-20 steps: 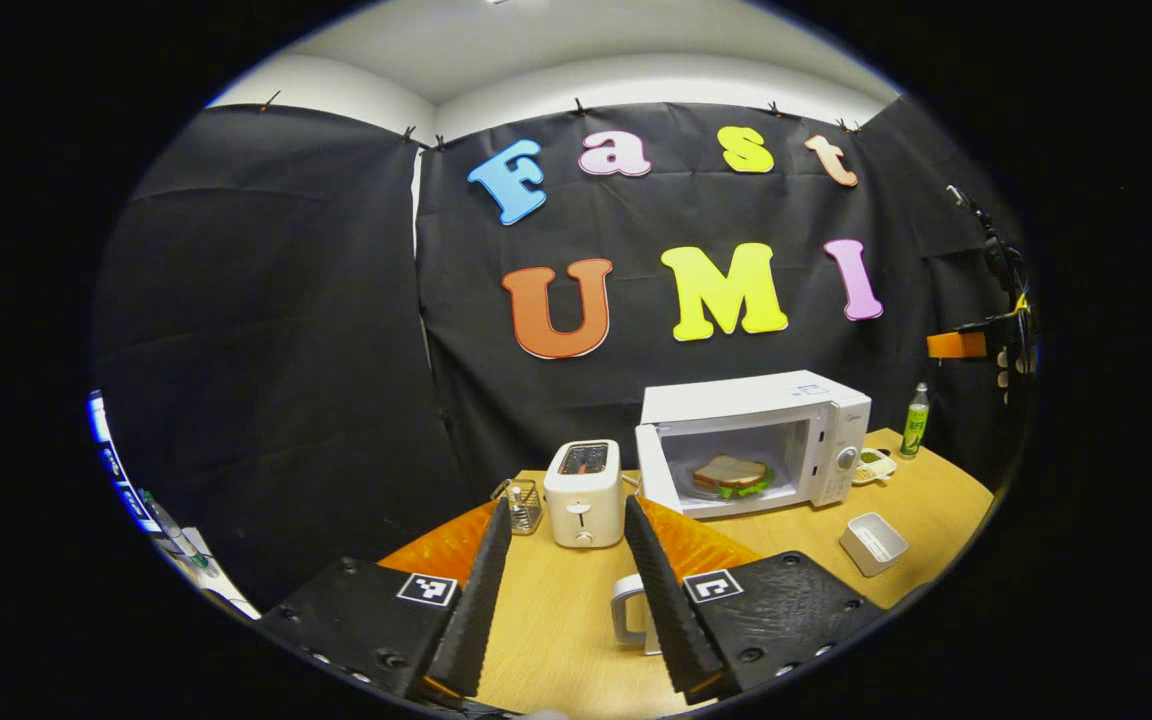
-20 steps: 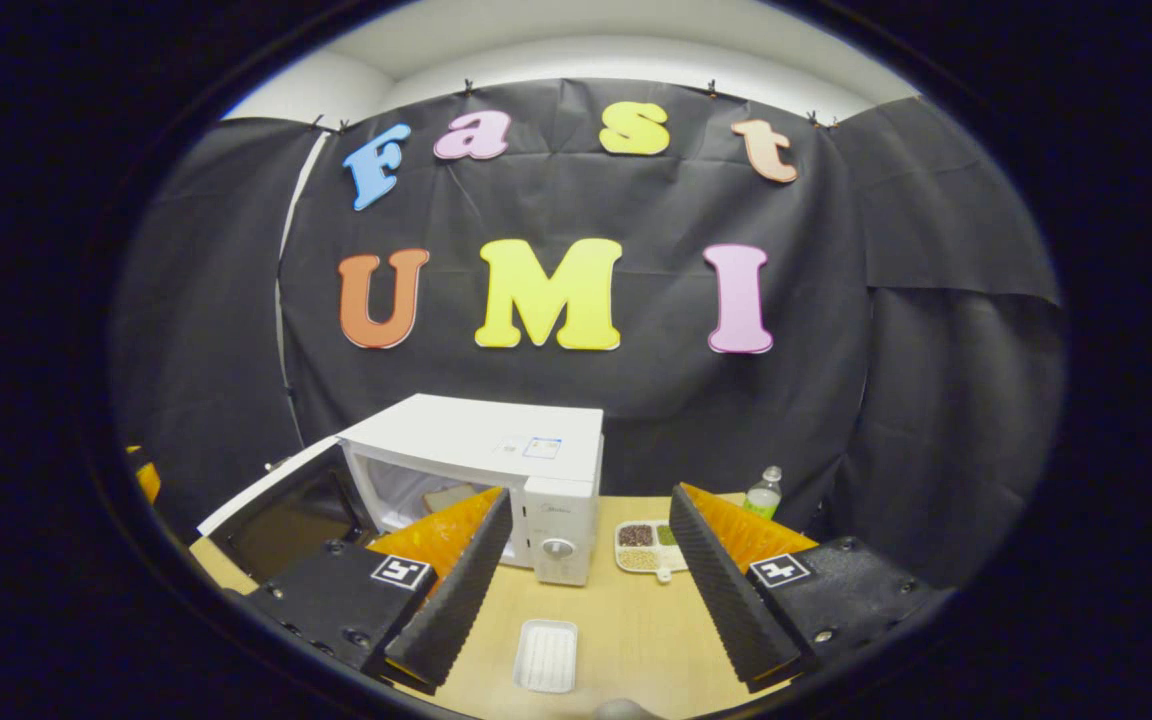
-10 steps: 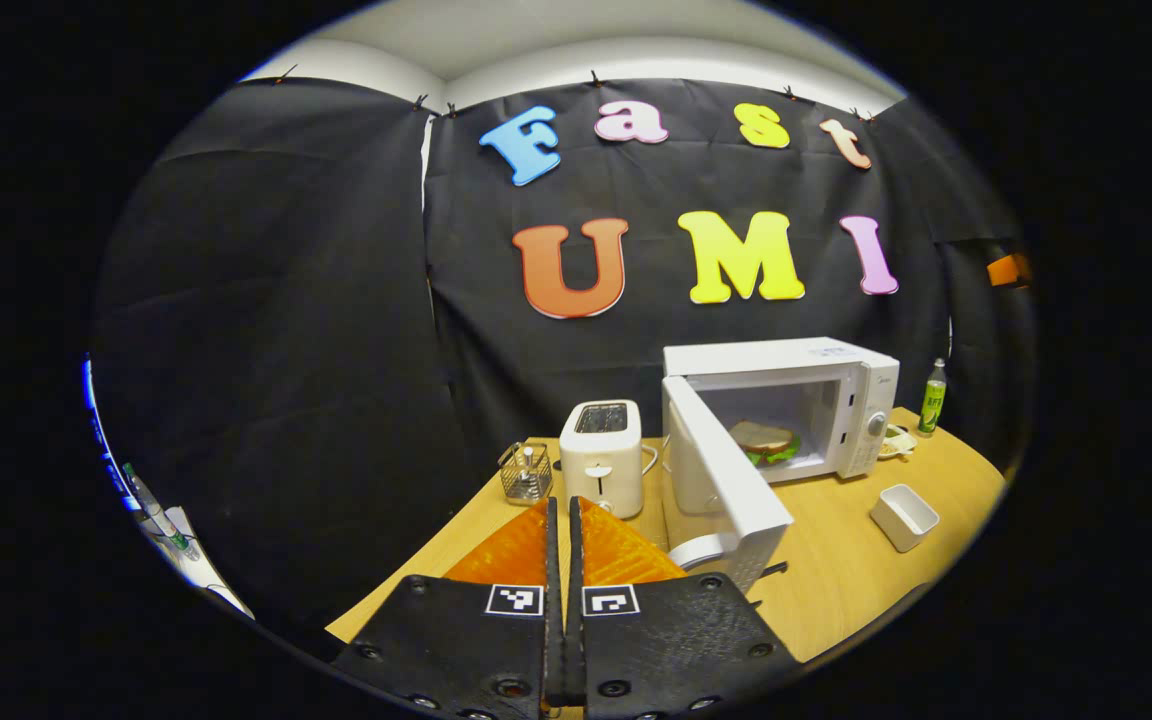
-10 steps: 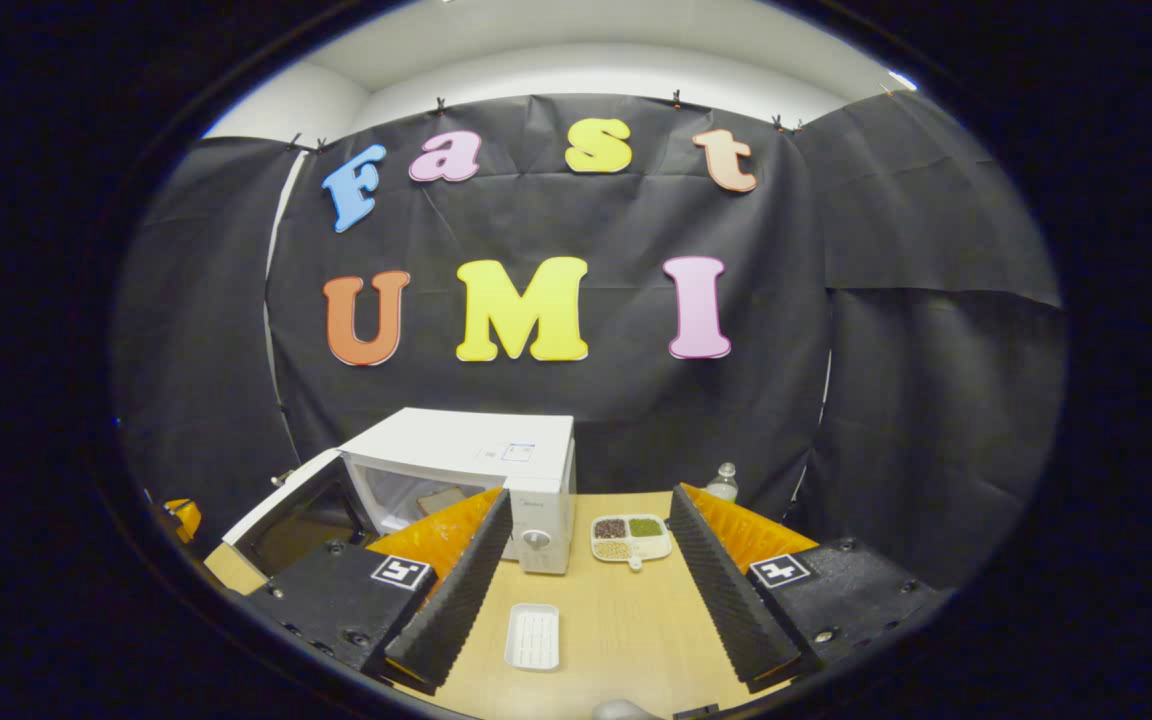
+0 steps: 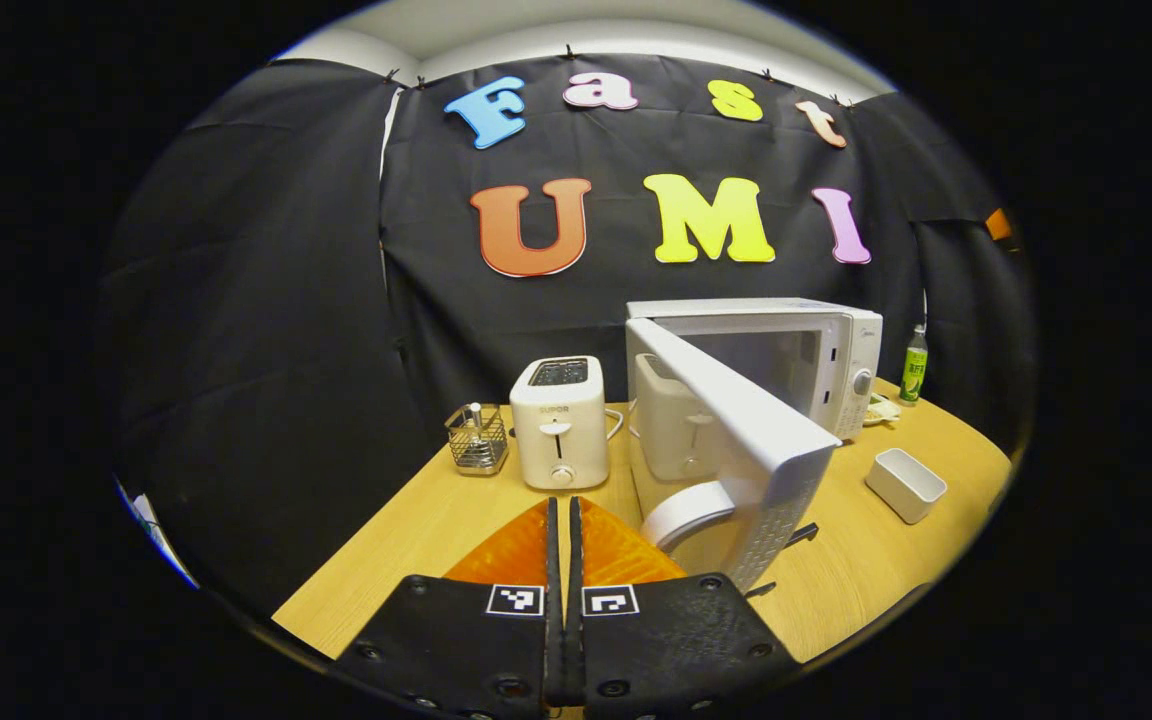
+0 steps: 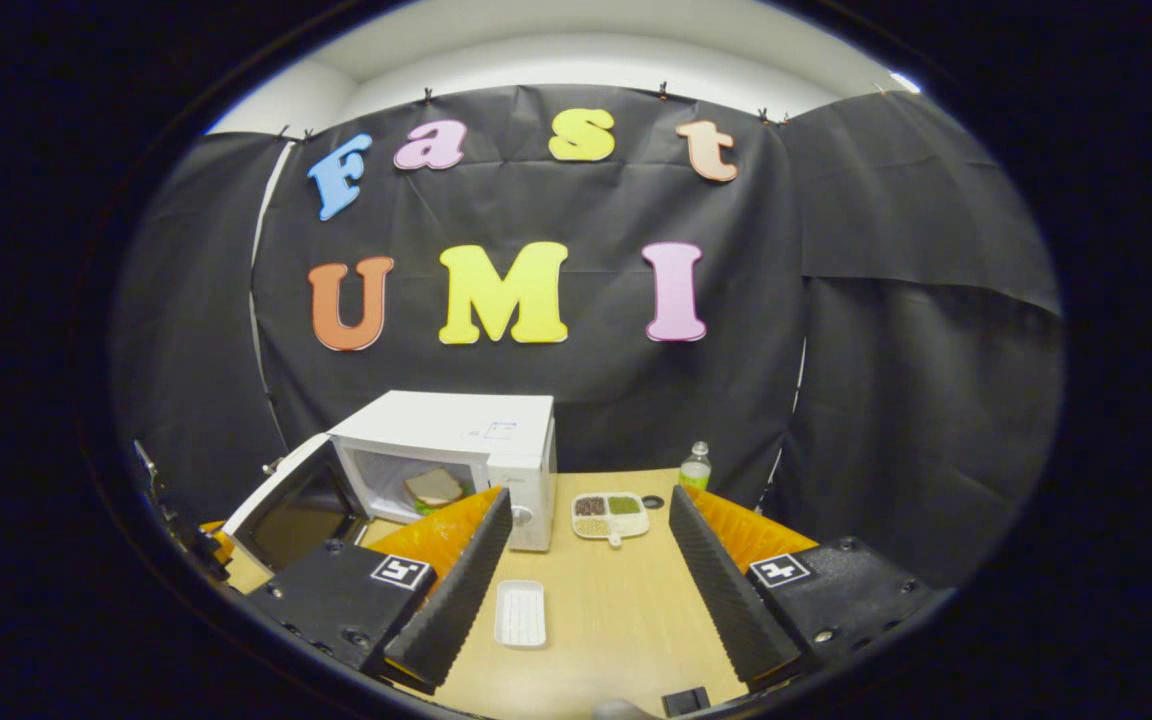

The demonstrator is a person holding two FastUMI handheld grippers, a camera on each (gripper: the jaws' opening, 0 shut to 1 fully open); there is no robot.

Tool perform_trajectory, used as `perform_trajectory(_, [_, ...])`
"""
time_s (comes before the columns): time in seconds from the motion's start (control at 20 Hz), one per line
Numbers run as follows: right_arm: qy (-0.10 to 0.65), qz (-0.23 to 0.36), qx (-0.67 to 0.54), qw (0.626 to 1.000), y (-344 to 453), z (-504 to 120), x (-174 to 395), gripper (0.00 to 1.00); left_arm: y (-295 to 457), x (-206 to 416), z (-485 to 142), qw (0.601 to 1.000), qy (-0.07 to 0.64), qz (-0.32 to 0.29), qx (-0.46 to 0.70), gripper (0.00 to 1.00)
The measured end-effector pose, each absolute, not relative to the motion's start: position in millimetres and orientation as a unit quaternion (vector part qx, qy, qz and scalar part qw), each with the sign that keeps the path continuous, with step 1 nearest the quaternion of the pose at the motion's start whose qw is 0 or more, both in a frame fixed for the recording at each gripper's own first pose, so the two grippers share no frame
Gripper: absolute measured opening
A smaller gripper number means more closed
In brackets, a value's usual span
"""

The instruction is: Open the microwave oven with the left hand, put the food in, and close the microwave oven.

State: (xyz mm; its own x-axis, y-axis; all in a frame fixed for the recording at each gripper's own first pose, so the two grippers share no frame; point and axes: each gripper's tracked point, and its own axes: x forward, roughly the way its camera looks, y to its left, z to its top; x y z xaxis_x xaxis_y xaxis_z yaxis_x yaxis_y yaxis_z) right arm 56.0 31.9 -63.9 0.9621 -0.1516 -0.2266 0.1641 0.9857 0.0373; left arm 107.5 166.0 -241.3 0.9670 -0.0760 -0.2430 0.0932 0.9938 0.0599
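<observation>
Since the earlier frames we log the microwave door (image 5: 736, 420) swung further toward closing, now edge-on at centre right of the left gripper view; our left gripper (image 5: 563, 560), fingers pressed together and pinching nothing, sits at bottom centre beside the door handle (image 5: 684, 512). Microwave (image 6: 456, 450): left of centre in the right gripper view, sandwich (image 6: 433, 488) inside. Right gripper (image 6: 586, 560): fingers spread wide, bottom of that view, above the table (image 6: 626, 610). Toaster (image 5: 558, 422): centre, left gripper view
</observation>
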Motion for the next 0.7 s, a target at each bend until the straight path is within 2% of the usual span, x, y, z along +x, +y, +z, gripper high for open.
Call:
perform_trajectory(0.05, [0.111,-0.081,0.029,0.99,31.6,-63.6,54.3,0.92,163.6,107.7,-241.6,0.991,0.119,-0.042,0.042,0.0])
perform_trajectory(0.1, [0.112,-0.08,0.031,0.99,31.2,-64.4,53.7,0.92,160.3,108.5,-242.1,0.991,0.119,-0.046,0.046,0.0])
perform_trajectory(0.15, [0.112,-0.08,0.032,0.99,30.2,-65.6,52.7,1.0,154.2,105.1,-242.0,0.99,0.119,-0.053,0.044,0.0])
perform_trajectory(0.2, [0.116,-0.078,0.033,0.99,29.0,-67.9,52.1,0.92,147.6,104.4,-241.0,0.99,0.12,-0.058,0.041,0.0])
perform_trajectory(0.35, [0.119,-0.076,0.034,0.989,23.5,-72.6,49.7,0.92,122.6,100.4,-238.7,0.989,0.12,-0.078,0.041,0.0])
perform_trajectory(0.4, [0.12,-0.074,0.034,0.99,22.3,-74.8,49.1,1.0,112.7,101.2,-236.4,0.989,0.117,-0.085,0.042,0.0])
perform_trajectory(0.45, [0.121,-0.069,0.035,0.99,21.4,-76.1,49.9,0.92,102.5,101.0,-235.5,0.988,0.117,-0.09,0.046,0.0])
perform_trajectory(0.5, [0.123,-0.064,0.04,0.99,20.3,-77.2,51.6,0.92,92.5,102.3,-235.3,0.987,0.117,-0.094,0.051,0.0])
perform_trajectory(0.55, [0.125,-0.059,0.045,0.989,19.2,-77.9,52.9,1.0,83.1,102.7,-233.8,0.987,0.116,-0.1,0.055,0.0])
perform_trajectory(0.65, [0.126,-0.053,0.045,0.99,9.2,-77.8,56.5,1.0,62.6,104.3,-233.7,0.985,0.117,-0.111,0.061,0.0])
perform_trajectory(0.7, [0.126,-0.052,0.042,0.99,3.8,-75.8,58.8,0.92,51.3,105.2,-232.1,0.984,0.116,-0.116,0.064,0.0])
